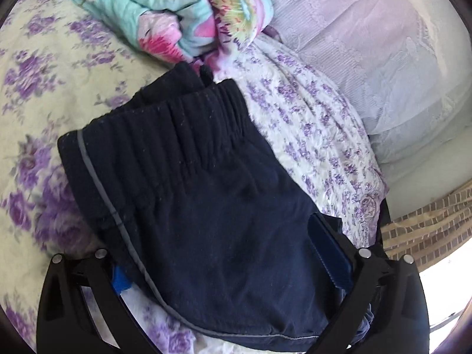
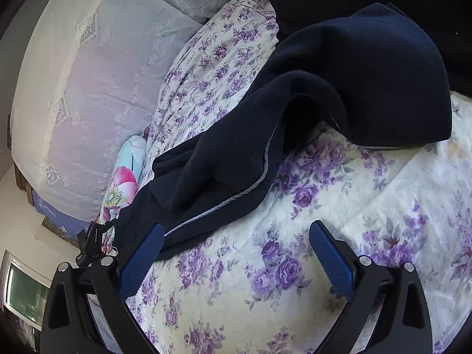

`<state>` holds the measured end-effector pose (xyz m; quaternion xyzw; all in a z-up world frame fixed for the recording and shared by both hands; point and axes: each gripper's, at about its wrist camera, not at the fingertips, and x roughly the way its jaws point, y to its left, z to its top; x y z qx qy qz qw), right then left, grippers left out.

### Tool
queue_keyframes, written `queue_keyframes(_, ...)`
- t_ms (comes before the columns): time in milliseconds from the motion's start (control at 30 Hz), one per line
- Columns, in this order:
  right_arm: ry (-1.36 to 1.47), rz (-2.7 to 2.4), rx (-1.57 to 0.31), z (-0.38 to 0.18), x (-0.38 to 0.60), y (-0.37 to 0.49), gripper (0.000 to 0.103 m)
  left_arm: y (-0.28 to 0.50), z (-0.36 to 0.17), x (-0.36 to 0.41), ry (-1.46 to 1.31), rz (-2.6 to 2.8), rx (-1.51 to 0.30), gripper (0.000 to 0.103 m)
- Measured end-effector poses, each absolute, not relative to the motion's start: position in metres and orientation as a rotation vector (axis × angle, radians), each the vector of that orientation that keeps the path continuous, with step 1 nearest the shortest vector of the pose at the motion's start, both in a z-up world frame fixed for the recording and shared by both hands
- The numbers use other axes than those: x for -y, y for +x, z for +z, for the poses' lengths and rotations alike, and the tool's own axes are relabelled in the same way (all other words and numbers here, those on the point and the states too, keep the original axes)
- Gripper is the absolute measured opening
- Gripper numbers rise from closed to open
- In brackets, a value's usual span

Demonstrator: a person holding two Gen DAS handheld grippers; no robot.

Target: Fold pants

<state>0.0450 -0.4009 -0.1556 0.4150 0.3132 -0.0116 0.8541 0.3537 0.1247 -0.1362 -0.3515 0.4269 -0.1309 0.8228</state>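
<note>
Left wrist view: the left gripper point(image 1: 224, 268) stands wide, its jaws either side of the folded dark pants point(image 1: 200, 194), which lie between them; whether the fingers press the cloth I cannot tell. The waistband points away, toward a bright floral quilt point(image 1: 165, 11). In the right wrist view the right gripper point(image 2: 236, 262) is also wide and holds nothing, hovering over the bed point(image 2: 295, 265) just beside a bunched leg of the pants. The fold looks partly made, with that leg still loose. To do it well, the right gripper should probably take the leg near its grey piping and carry it flat over the stack while the left steadies it. The bed has a purple-flowered sheet; a lace-covered pillow point(image 1: 368, 53) lies beyond
</note>
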Motion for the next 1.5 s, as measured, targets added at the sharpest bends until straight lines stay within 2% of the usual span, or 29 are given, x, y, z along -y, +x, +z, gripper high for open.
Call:
queue_keyframes(33, 0.877, -0.026, -0.651, -0.156, 0.403, 0.044, 0.099, 0.35, -0.137, -0.127, -0.741, -0.278, -0.89, 0.088)
queue_keyframes(100, 0.896, -0.031, -0.633, -0.158, 0.407, 0.043, 0.099, 0.346, -0.14, -0.131, -0.707, -0.244, -0.888, 0.055)
queue_keyframes(133, 0.905, -0.034, -0.624, -0.158, 0.41, 0.043, 0.099, 0.344, -0.141, -0.136, -0.718, -0.242, -0.891, 0.049)
queue_keyframes(200, 0.922, -0.041, -0.604, -0.157, 0.413, 0.045, 0.099, 0.342, -0.147, -0.15, -0.792, -0.246, -0.895, 0.021)
queue_keyframes(333, 0.942, -0.051, -0.58, -0.155, 0.421, 0.054, 0.099, 0.338, -0.156, -0.165, -0.896, -0.295, -0.901, 0.018)
queue_keyframes(533, 1.084, -0.06, -0.525, -0.154, 0.453, 0.081, 0.099, 0.33, -0.135, -0.149, -0.727, -0.262, -0.859, 0.018)
queue_keyframes(667, 1.098, -0.061, -0.545, -0.161, 0.462, 0.104, 0.096, 0.335, -0.147, -0.153, -0.776, -0.252, -0.893, 0.02)
queue_keyframes(733, 1.076, -0.078, -0.575, -0.168, 0.462, 0.112, 0.082, 0.341, -0.15, -0.149, -0.795, -0.253, -0.901, 0.025)
queue_keyframes(833, 1.037, -0.083, -0.579, -0.176, 0.462, 0.116, 0.045, 0.345, -0.151, -0.14, -0.761, -0.264, -0.89, 0.041)
queue_keyframes(867, 1.032, -0.08, -0.577, -0.179, 0.463, 0.116, 0.041, 0.347, -0.149, -0.136, -0.738, -0.266, -0.885, 0.047)
queue_keyframes(933, 1.012, -0.075, -0.572, -0.181, 0.464, 0.118, 0.035, 0.352, -0.144, -0.124, -0.668, -0.263, -0.875, 0.048)
queue_keyframes(967, 0.996, -0.079, -0.572, -0.181, 0.463, 0.119, 0.034, 0.355, -0.142, -0.118, -0.617, -0.263, -0.871, 0.044)
queue_keyframes(1000, 0.967, -0.087, -0.573, -0.179, 0.461, 0.121, 0.034, 0.356, -0.14, -0.115, -0.589, -0.257, -0.865, 0.025)
queue_keyframes(1067, 0.929, -0.102, -0.575, -0.178, 0.457, 0.123, 0.034, 0.356, -0.141, -0.12, -0.607, -0.285, -0.854, 0.016)
queue_keyframes(1300, 0.896, -0.098, -0.567, -0.177, 0.457, 0.124, 0.031, 0.331, -0.13, -0.133, -0.664, -0.343, -0.767, 0.013)
queue_keyframes(1500, 0.84, -0.025, -0.505, -0.151, 0.452, 0.117, 0.015, 0.276, -0.103, -0.149, -0.703, -0.334, -0.681, 0.012)
